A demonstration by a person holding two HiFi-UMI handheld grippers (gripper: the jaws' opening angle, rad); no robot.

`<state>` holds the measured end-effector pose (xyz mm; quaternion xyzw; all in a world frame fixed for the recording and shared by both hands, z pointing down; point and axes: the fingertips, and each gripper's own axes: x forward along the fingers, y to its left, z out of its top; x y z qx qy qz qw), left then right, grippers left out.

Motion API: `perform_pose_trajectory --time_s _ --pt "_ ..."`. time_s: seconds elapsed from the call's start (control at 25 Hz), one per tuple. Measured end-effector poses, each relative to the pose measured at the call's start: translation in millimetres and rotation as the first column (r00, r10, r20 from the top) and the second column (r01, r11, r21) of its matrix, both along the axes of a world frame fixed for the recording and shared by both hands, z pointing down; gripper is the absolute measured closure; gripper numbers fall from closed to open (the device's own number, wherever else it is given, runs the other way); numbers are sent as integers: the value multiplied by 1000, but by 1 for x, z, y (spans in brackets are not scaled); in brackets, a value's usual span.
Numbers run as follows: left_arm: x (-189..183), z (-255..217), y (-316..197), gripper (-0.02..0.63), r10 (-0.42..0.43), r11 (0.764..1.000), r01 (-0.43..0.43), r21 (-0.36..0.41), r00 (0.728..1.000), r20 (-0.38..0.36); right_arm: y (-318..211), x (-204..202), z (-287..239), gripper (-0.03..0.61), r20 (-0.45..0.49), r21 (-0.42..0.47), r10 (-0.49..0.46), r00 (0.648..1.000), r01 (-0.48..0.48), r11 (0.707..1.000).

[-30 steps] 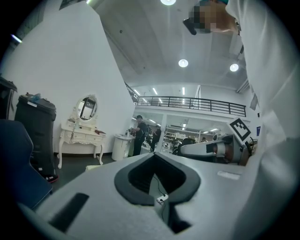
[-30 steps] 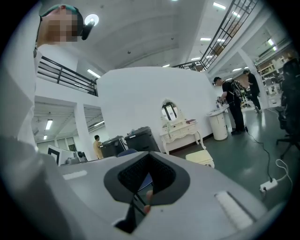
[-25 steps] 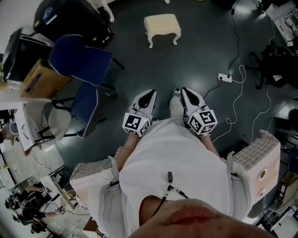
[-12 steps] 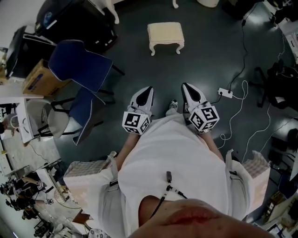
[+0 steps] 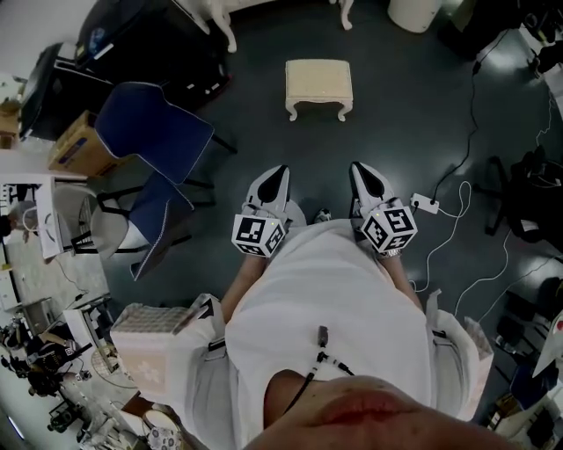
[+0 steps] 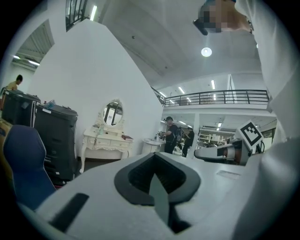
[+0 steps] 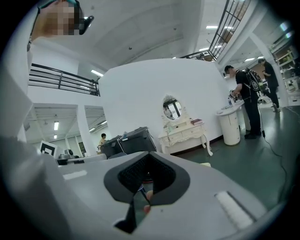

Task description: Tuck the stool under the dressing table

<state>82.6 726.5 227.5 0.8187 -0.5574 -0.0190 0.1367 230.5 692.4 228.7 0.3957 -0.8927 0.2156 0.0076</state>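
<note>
The cream stool (image 5: pixel 318 83) stands on the dark floor ahead of me, well out from the white dressing table, of which only the legs (image 5: pixel 223 22) show at the head view's top edge. My left gripper (image 5: pixel 279 173) and right gripper (image 5: pixel 361 170) are held side by side at waist height, short of the stool and touching nothing. Both have their jaws together with nothing between them. The left gripper view shows the dressing table (image 6: pixel 107 142) with its oval mirror (image 6: pixel 112 113) against the white wall. In the right gripper view the table (image 7: pixel 184 134) stands beyond a sliver of stool (image 7: pixel 205 164).
Two blue chairs (image 5: pixel 155 121) and black cases (image 5: pixel 141 44) crowd the left side, with a cardboard box (image 5: pixel 74 145) beside them. A power strip with white cable (image 5: pixel 425 203) lies on the floor to the right. A white bin (image 5: pixel 413 12) stands near the table. People (image 7: pixel 246 101) stand farther back.
The person has walked forward with both grippers. The stool has come closer and sits lower in the head view. The power strip has slid back to the right side. Both grippers stayed shut.
</note>
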Motion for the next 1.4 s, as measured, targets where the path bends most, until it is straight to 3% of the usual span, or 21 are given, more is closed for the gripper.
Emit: perform_pose_trajectory --time_s 0.24,0.44,0.88,1.16,1.4 --pt "-5 13 -44 607 -50 999 50 -19 999 -8 -43 6 17 571 -16 -49 7 1000 -8 999" --pt "-24 18 -95 607 -52 998 51 -27 997 -49 -82 -9 19 571 -81 -34 -3 997 0 999" --pt "-37 -6 -242 607 57 997 -55 60 998 -28 -220 -18 -8 571 -96 3 98 991 -98 995" --pt "-74 9 -296 607 29 999 -29 37 999 -18 -282 -47 -2 571 -64 7 113 992 -112 994" --pt "-66 20 -324 607 11 1000 -12 -11 1000 -25 -315 -37 10 571 -65 -31 102 993 -104 994"
